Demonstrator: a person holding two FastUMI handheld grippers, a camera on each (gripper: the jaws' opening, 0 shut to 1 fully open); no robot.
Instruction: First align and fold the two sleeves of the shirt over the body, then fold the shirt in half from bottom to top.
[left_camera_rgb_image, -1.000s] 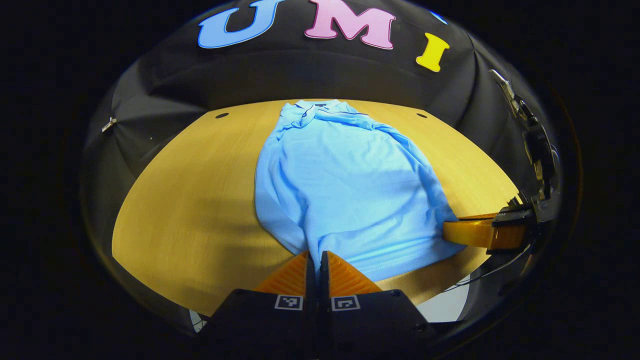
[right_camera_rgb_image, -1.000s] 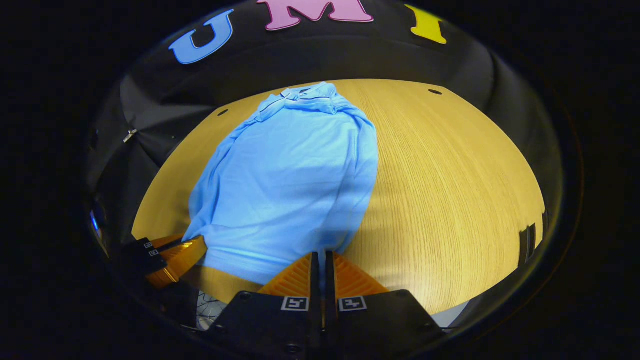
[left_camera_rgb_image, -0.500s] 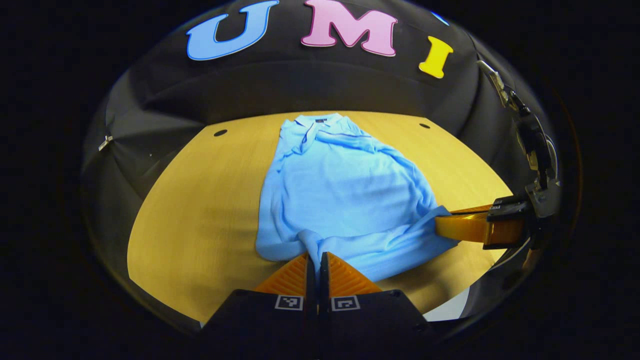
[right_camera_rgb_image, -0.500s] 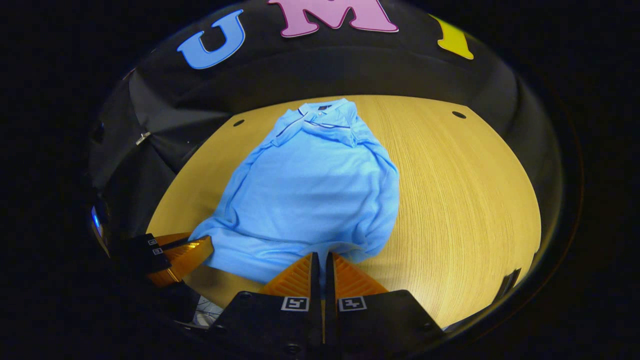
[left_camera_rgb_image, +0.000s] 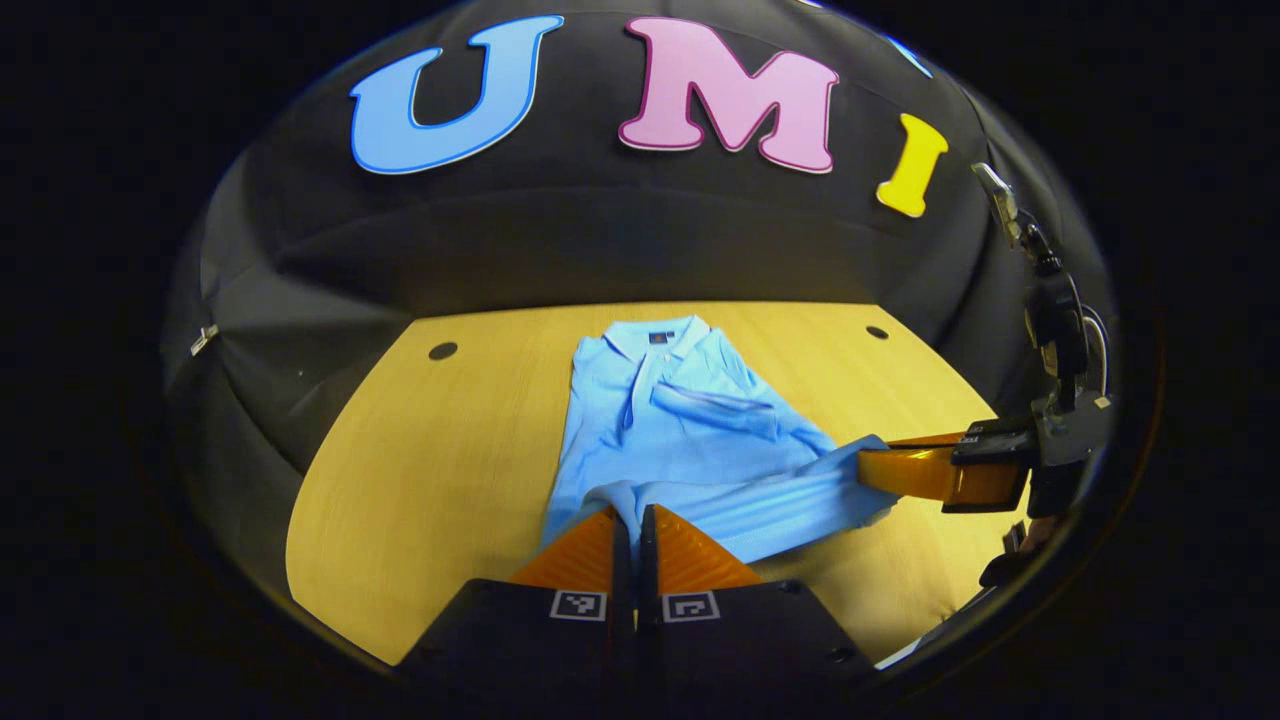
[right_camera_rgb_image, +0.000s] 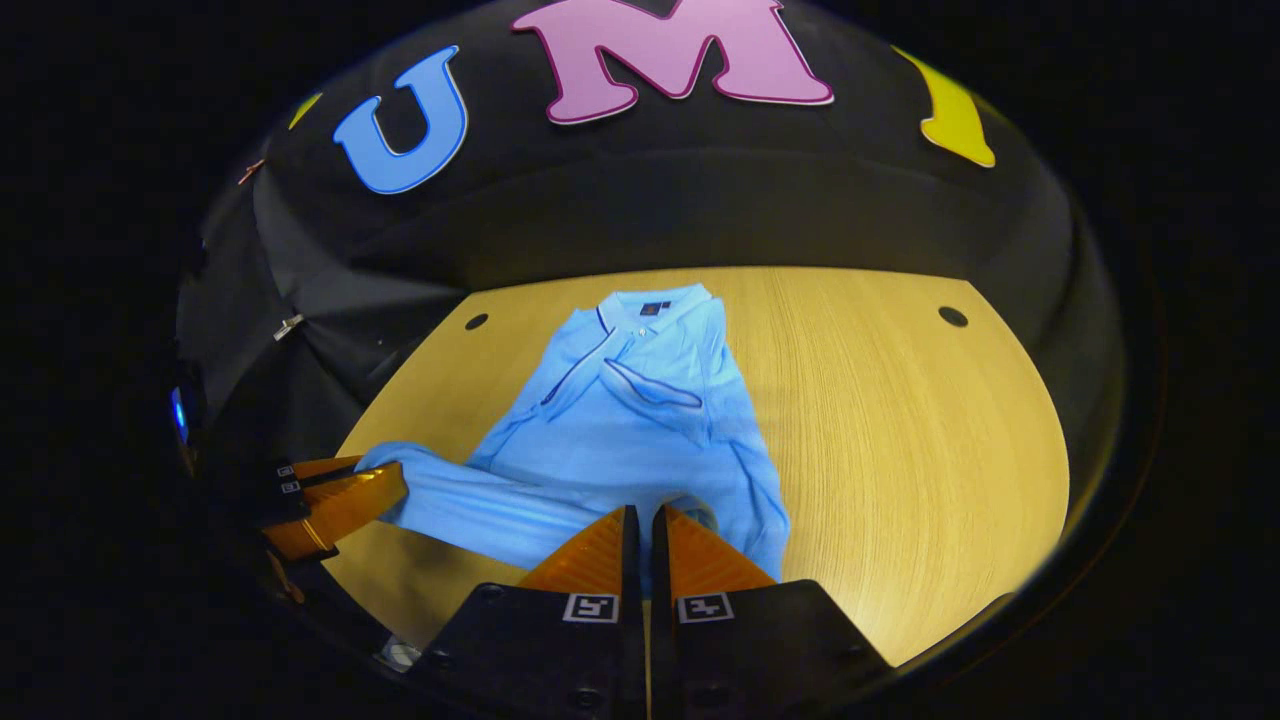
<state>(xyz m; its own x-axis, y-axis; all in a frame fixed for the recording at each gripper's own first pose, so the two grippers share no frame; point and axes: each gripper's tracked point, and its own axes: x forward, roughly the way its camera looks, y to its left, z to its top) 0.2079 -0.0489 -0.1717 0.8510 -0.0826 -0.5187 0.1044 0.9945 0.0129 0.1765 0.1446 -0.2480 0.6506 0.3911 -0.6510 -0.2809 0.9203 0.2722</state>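
Across the middle of both views, the light blue polo shirt (left_camera_rgb_image: 690, 440) is lying on the yellow wooden table (left_camera_rgb_image: 420, 480), each closed gripper, left (left_camera_rgb_image: 632, 522) and right (right_camera_rgb_image: 645, 525), pinching a hem corner, so uneven carrying risks a crooked fold.

bare wooden table (left_camera_rgb_image: 420, 470), black cloth wall (left_camera_rgb_image: 600, 240)

Soft matt cloth shirt (left_camera_rgb_image: 690, 440) lies on a smooth wood-grain table (left_camera_rgb_image: 420, 480)
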